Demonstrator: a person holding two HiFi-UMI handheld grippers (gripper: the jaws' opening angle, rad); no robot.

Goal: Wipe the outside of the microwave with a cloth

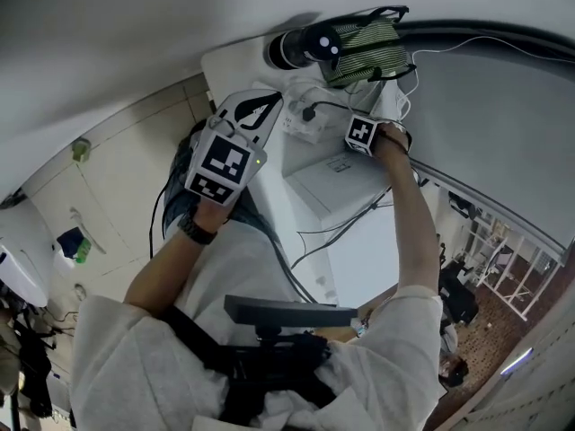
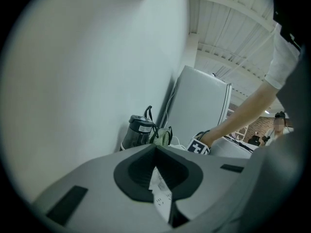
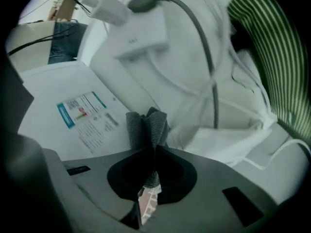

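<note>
Right hand-held gripper (image 3: 154, 150) is pinching a bunched grey cloth (image 3: 147, 124) between closed jaws, just over the top of the white microwave (image 3: 46, 89) and beside its printed label (image 3: 85, 113). Left hand-held gripper (image 2: 156, 148) is hovering well apart, jaws together on nothing. Being soft, light and floppy, the cloth is probably best gripped at its bunched fold. Both the microwave's front and its sides are lying out of view, and I cannot tell whether cloth is touching metal.
</note>
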